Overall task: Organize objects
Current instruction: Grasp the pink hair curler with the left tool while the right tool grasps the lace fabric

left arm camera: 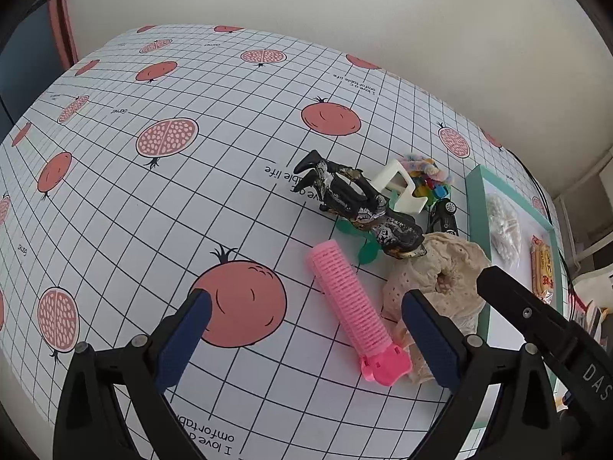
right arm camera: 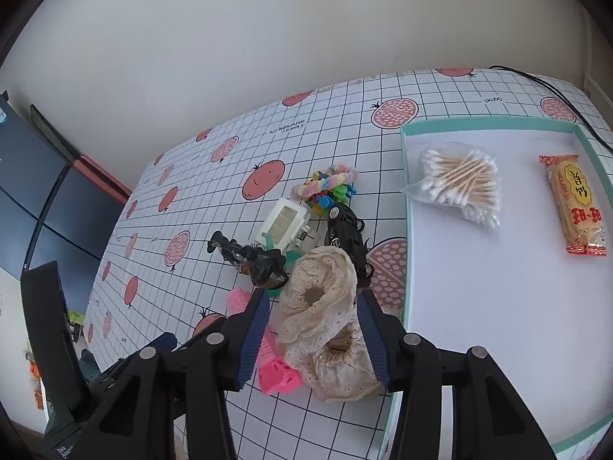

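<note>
While jaws gape, right gripper (right arm camera: 312,339) straddles scrunchie (right arm camera: 325,306) — beige, lacy.

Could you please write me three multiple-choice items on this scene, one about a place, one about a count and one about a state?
1. Where is the bag of cotton swabs?
A. inside the teal-rimmed tray
B. on the checked tablecloth
C. under the toy car

2. How many items lie in the tray?
A. one
B. two
C. four

3. How do the right gripper jaws stand?
A. shut on nothing
B. open around the beige lace scrunchie
C. clamped on the pink hair roller

Answers: 1 A, the swabs rest on the tray's white floor. 2 B, only the swabs and the snack packet are inside. 3 B, a jaw stands on each side of the scrunchie.
</note>
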`<state>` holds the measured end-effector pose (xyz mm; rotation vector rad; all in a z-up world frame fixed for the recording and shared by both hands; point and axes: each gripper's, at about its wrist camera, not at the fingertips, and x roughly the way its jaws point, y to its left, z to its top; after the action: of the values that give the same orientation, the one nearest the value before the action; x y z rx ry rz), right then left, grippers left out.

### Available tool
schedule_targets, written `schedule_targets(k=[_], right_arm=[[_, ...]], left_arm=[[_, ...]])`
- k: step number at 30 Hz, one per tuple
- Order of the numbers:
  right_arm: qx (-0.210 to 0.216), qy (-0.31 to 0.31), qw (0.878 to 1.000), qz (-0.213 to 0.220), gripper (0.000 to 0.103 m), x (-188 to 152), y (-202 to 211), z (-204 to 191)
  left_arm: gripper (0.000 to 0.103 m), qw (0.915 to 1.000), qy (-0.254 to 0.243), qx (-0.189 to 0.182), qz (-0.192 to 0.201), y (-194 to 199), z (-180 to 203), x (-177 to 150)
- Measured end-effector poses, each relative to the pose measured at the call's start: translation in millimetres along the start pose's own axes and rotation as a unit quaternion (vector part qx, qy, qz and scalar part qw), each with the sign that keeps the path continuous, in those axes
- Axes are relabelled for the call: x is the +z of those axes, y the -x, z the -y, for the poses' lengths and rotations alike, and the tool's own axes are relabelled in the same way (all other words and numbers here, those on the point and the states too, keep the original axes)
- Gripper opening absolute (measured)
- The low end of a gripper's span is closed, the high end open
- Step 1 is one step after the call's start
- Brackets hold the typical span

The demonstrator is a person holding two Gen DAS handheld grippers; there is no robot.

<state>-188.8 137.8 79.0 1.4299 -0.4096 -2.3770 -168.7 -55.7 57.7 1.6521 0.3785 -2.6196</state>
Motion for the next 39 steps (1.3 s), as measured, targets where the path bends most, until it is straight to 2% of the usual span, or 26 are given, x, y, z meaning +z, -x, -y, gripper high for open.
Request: schedule_targets(k=[4,18,22,30,33,39], right_arm=[[0.002,-0.007,1.000,-0.009,0.042,-2,-8,3],[0.000,-0.035,0.999,-0.036,0.034,-9,-30,18],[-0.005,-0.033,0.999,-0.041,0.032,-12,-34,18],[-0.009,-0.025,0.999,-0.037,0.026,-15,-36,18],[-0.010,-0.023,0.999,-0.034,0.023,-16,-36,18],[-0.002,-0.028,0.999,-0.032,0.019,-18,-35,21]], left_arm=[[0.098,0.9999,-0.008,0.006,-0.008,-8,5,-3],[0.092,0.9990,-0.021,0.023,-0.032,-31,12,-8],[0.082,0.9983,-0.032,0.031,-0.036,-35,16,-10],[0.071,0.9969,-0.055,0.052,-0.023,-35,21,-12],[0.060,0.9957,-0.062,0.066,-0.016,-36,23,-11],[0.046,0.9959,-0.062,0.065,-0.009,-30,13,-13]])
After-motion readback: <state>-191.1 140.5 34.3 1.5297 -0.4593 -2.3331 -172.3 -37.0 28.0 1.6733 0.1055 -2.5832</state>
